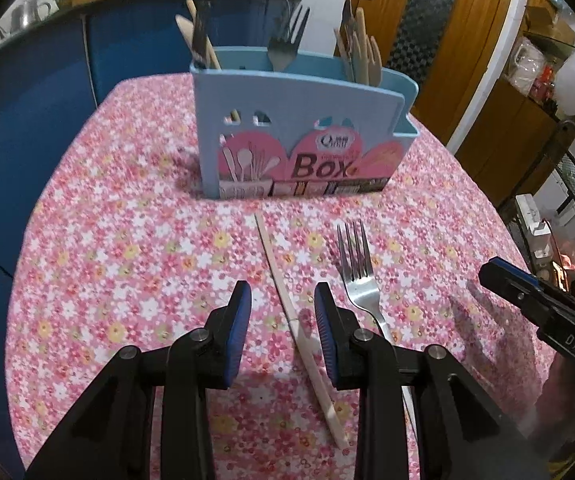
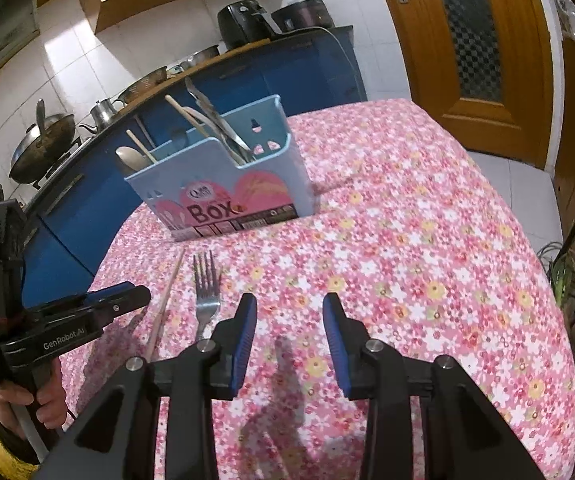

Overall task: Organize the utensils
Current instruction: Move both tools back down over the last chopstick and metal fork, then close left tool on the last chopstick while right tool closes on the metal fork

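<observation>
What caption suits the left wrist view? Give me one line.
Open left gripper straddles a pale wooden chopstick beside a steel fork, before the blue plastic utensil box on the floral tablecloth.

Chopstick (image 1: pixel 287 312) and fork (image 1: pixel 357 276) lie side by side before the box (image 1: pixel 295 144).

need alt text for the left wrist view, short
The left hand-held gripper, jaws open, hangs over a pale chopstick lying on a pink floral tablecloth, with a metal fork just to its right. Behind stands a blue utensil box holding forks and wooden utensils. The right hand-held gripper enters from the right edge.
</observation>
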`<state>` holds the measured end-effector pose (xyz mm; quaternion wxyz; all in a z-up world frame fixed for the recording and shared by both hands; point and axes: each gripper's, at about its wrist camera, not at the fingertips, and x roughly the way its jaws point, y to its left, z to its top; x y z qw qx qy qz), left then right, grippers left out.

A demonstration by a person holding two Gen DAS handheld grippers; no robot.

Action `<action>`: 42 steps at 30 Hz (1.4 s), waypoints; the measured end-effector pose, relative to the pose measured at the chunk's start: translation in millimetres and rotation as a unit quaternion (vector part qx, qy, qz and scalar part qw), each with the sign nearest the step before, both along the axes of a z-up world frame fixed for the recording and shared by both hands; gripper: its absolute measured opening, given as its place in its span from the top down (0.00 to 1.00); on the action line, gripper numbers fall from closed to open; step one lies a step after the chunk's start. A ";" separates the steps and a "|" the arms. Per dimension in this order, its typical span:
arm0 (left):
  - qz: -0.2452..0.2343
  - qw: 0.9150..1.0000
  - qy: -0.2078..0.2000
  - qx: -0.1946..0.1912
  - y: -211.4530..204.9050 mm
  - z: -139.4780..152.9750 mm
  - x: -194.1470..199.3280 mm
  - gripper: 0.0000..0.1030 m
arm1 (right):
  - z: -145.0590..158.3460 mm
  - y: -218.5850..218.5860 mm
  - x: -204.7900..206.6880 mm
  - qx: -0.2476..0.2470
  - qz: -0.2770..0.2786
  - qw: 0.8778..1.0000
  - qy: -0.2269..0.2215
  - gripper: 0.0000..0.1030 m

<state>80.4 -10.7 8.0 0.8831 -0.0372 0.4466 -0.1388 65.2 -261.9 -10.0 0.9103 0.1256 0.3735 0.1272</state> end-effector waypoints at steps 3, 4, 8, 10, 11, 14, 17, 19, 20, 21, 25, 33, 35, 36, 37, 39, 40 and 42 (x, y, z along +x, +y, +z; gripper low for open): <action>0.000 1.000 0.017 -0.005 -0.9 -5.3 5.0 0.69 | -5.4 -3.9 0.3 0.006 -0.002 1.000 0.005 0.63; 0.001 1.000 0.024 -0.007 -1.1 -7.3 6.8 0.69 | -6.3 -4.8 0.4 0.007 -0.002 1.000 0.006 0.62; -0.003 0.999 0.050 -0.014 -3.4 -14.2 14.5 0.69 | -10.5 -8.3 1.0 0.019 -0.002 1.000 0.009 0.60; -0.007 0.998 0.062 -0.017 -4.3 -17.4 17.2 0.69 | -12.8 -8.9 0.9 0.021 -0.001 1.000 0.011 0.60; -0.009 0.998 0.067 -0.016 -5.9 -19.2 19.0 0.69 | -13.7 -9.2 1.0 0.021 -0.001 1.000 0.011 0.60; -0.012 0.997 0.072 -0.005 -9.8 -19.3 22.3 0.74 | -15.7 -10.2 1.2 0.025 0.000 1.000 0.013 0.60; -0.015 0.997 0.081 0.013 -15.0 -20.2 26.6 0.84 | -17.1 -11.2 0.9 0.027 0.000 1.000 0.013 0.59; -0.010 0.996 0.085 0.013 -15.4 -21.0 31.8 0.92 | -18.4 -12.1 1.1 0.030 0.000 0.999 0.014 0.59; -0.009 0.996 0.087 0.009 -14.1 -21.1 34.9 0.93 | -19.1 -12.2 1.2 0.031 0.000 0.999 0.015 0.59; -0.007 0.996 0.090 -0.001 -10.7 -20.9 38.0 0.93 | -19.6 -12.4 1.0 0.032 0.000 0.999 0.016 0.59; 0.005 0.995 0.091 -0.035 -0.5 -21.8 41.5 0.97 | -22.0 -11.4 1.1 0.036 0.004 0.999 0.022 0.59; 0.027 0.994 0.055 -0.089 23.8 -16.5 27.5 0.97 | -20.5 4.7 7.4 0.023 0.022 0.999 0.029 0.59; 0.038 0.994 0.039 -0.096 31.5 -10.1 21.4 0.97 | -19.5 9.9 9.7 0.017 0.028 0.999 0.030 0.59; 0.043 0.994 0.030 -0.098 35.0 -7.6 19.1 0.97 | -18.3 14.1 11.1 0.012 0.033 0.999 0.030 0.59; 0.045 0.994 0.025 -0.099 37.9 -5.2 15.2 0.97 | -17.4 17.1 12.2 0.007 0.038 0.999 0.030 0.59; 0.051 0.993 0.011 -0.101 47.3 -1.9 10.8 0.97 | -15.3 26.4 16.4 -0.002 0.051 0.998 0.032 0.59; 0.053 0.993 0.006 -0.101 49.5 -0.5 9.4 0.97 | -15.4 28.7 17.8 -0.004 0.056 0.998 0.033 0.59; 0.055 0.993 -0.002 -0.101 54.0 1.4 5.9 0.97 | -15.5 38.3 24.1 -0.011 0.071 0.997 0.040 0.59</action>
